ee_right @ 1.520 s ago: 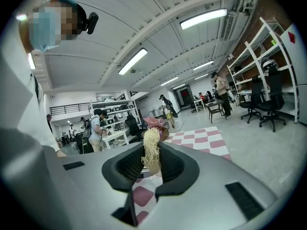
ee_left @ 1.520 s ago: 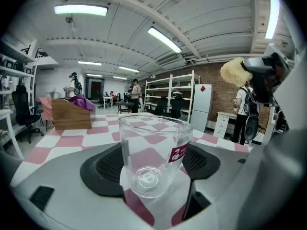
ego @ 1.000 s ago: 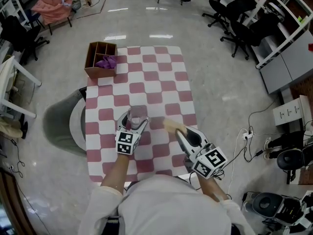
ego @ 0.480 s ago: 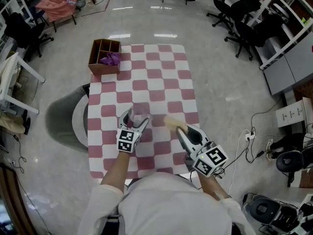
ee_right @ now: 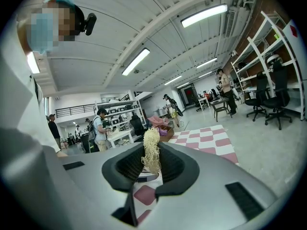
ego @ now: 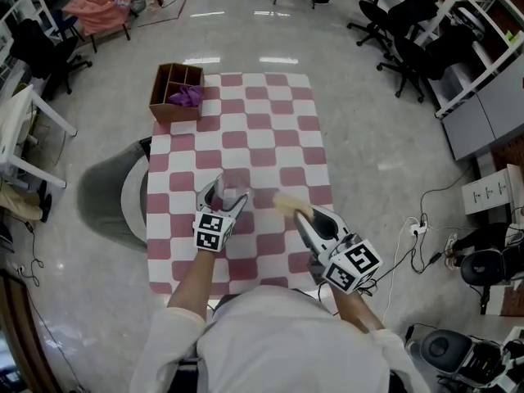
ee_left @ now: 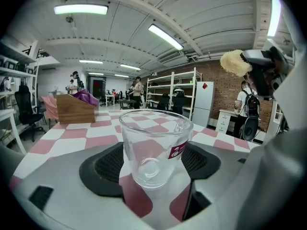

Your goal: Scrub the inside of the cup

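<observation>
A clear glass cup (ee_left: pixel 154 146) with a small red label stands upright between the pads of my left gripper (ee_left: pixel 152 163), which is shut on it. In the head view the cup (ego: pixel 232 185) sits just above the checkered table (ego: pixel 246 150), in the left gripper (ego: pixel 223 196). My right gripper (ego: pixel 301 215) is shut on a pale yellow fibrous scrubber (ego: pixel 286 204), held to the right of the cup and apart from it. Between the right gripper's (ee_right: pixel 149 166) pads the scrubber (ee_right: pixel 151 150) stands up as a thin tuft. The scrubber (ee_left: pixel 236 63) also shows high at the right in the left gripper view.
A wooden compartment box (ego: pixel 176 93) with a purple cloth (ego: pixel 187 97) inside sits at the table's far left corner. A grey round chair (ego: pixel 115 203) stands at the table's left edge. Office chairs (ego: pixel 401 23) stand at the back right.
Both grippers keep their holds and have barely shifted. The view itself has moved slightly.
</observation>
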The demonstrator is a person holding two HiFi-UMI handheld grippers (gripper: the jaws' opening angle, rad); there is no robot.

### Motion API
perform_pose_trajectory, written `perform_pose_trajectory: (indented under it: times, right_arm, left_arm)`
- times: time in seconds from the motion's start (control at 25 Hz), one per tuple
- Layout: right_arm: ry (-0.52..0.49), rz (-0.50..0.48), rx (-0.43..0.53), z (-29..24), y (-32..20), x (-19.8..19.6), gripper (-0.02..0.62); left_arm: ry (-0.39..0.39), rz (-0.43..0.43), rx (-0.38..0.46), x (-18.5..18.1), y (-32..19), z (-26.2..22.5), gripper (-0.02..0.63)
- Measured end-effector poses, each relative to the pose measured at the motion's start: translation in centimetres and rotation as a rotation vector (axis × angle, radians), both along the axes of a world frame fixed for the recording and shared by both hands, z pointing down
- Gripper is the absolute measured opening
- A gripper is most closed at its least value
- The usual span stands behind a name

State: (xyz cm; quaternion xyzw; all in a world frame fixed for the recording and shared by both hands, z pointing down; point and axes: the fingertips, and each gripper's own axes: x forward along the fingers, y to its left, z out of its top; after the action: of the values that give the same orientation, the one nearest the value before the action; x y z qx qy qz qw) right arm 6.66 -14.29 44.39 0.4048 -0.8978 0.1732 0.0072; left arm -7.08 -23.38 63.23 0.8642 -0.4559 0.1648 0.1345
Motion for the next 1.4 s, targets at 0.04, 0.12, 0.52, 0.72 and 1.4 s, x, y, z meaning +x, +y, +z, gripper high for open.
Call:
perform_pose_trajectory:
  times: [0.04, 0.12, 0.52, 0.72, 1.4]
  right_arm:
    - [0.001, -0.001, -0.001, 0.1, 0.0, 0.0, 0.086]
    - [0.005, -0.002, -0.003, 0.2, 0.0, 0.0, 0.086]
    - [-0.009, -0.032, 0.004, 0.3, -0.1, -0.7, 0.086]
    - [-0.012, -0.05, 0.007, 0.4, -0.3, -1.2, 0.086]
    - [-0.022, -0.106, 0.022, 0.8, -0.4, -2.3, 0.086]
  left_arm:
    - [0.0, -0.001, 0.0, 0.0, 0.1, 0.1, 0.359]
    - [-0.002, -0.002, 0.002, -0.2, 0.2, 0.1, 0.359]
    - [-0.015, -0.034, 0.014, -1.6, 1.9, -1.1, 0.357]
    - [-0.006, -0.053, 0.013, -1.9, 3.3, -1.6, 0.357]
    - [0.019, -0.097, 0.15, -2.8, 7.9, -8.6, 0.268]
